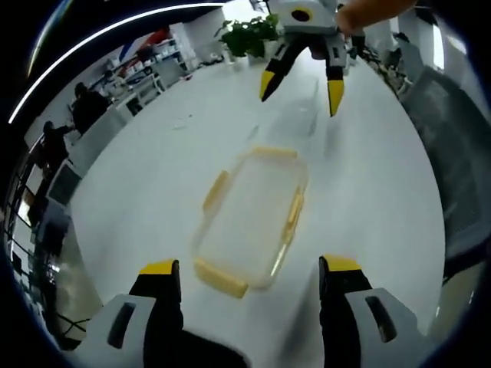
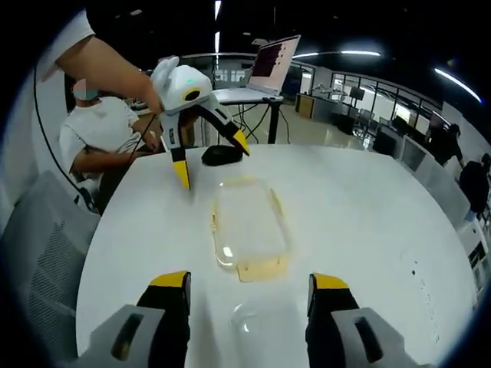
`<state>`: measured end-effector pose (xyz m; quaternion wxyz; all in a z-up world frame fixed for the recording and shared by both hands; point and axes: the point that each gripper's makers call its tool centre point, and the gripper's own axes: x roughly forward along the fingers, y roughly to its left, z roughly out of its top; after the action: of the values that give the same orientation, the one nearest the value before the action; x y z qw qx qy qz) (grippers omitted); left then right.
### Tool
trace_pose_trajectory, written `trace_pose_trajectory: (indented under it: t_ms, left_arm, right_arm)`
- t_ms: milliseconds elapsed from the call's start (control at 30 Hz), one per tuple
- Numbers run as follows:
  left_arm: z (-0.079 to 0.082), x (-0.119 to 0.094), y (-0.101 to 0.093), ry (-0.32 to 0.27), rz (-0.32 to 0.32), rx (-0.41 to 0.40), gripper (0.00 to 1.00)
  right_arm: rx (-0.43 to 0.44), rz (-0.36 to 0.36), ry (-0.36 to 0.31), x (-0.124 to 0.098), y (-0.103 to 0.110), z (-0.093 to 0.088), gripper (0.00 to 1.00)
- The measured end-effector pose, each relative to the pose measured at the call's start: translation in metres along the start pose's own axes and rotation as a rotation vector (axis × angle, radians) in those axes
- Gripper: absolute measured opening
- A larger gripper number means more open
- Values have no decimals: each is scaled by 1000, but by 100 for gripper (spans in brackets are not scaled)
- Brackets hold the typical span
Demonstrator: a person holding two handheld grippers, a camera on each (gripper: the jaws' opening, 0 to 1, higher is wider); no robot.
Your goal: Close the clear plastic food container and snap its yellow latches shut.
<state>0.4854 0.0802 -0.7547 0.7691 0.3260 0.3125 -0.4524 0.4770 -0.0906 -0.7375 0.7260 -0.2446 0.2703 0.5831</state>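
A clear plastic food container point(image 1: 253, 218) with yellow latches lies on the white round table point(image 1: 146, 161). Its lid seems to rest on it, and the latches point(image 1: 221, 277) stick outward. In the left gripper view my left gripper point(image 1: 249, 268) stands open just short of the container's near end, and my right gripper point(image 1: 301, 90) hangs open above the far end. In the right gripper view the container point(image 2: 249, 226) lies ahead of my open right gripper point(image 2: 250, 280), with my left gripper point(image 2: 212, 158) open above its far end. Neither gripper touches it.
A black object point(image 2: 222, 155) lies on the table point(image 2: 368, 230) behind the container. A laptop point(image 2: 272, 57) stands on a stand beyond. A person point(image 2: 100, 130) sits at the back left by a grey mesh chair point(image 2: 38, 253). A plant point(image 1: 249, 34) stands past the table's far edge.
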Motion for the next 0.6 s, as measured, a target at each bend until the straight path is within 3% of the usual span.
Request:
trace_pose_trajectory:
  t_ms: [467, 600]
  left_arm:
    - [-7, 9, 0, 58, -70, 119, 71]
    - [-7, 12, 4, 59, -79, 118, 71]
  right_arm:
    - [-27, 26, 19, 13, -6, 9, 61]
    - [-80, 41, 44, 17, -6, 9, 60]
